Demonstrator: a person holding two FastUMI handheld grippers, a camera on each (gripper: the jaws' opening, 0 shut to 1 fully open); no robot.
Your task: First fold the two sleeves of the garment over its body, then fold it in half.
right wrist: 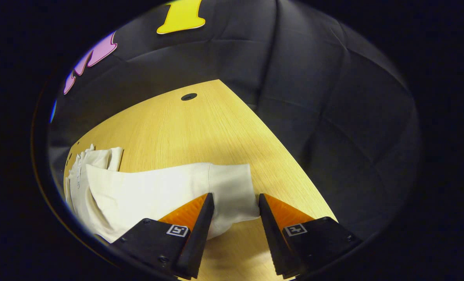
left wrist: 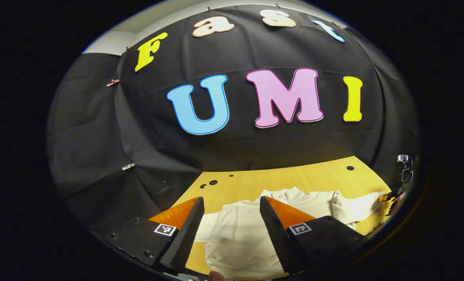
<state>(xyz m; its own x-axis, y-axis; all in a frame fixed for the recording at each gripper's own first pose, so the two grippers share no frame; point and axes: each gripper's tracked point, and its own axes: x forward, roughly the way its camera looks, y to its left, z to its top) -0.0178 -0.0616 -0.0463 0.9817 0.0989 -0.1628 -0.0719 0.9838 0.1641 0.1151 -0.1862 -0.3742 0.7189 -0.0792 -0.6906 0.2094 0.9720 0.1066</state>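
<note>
Between right claw (right wrist: 236,201) fingers, sleeve cuff (right wrist: 232,187), left claw (left wrist: 232,205) over garment (left wrist: 240,238)

Out past my tongs there's just a light wood tabletop (left wrist: 294,175) with a few small dark round holes (left wrist: 213,182) near its far edge, and black cloth (right wrist: 333,117) hanging right behind it.

Your left gripper (left wrist: 232,205) has two black fingers shaped like wedges. Each finger has a bright orange side and a bumpy black pad (left wrist: 273,230) on the inside. A little white square tag (left wrist: 165,229) with black marks sits on each black block, and small round screws (left wrist: 149,254) dot the block. Your right gripper (right wrist: 236,201) looks the same: orange sides, ridged black pads, white tags (right wrist: 177,230) and screws.
</note>
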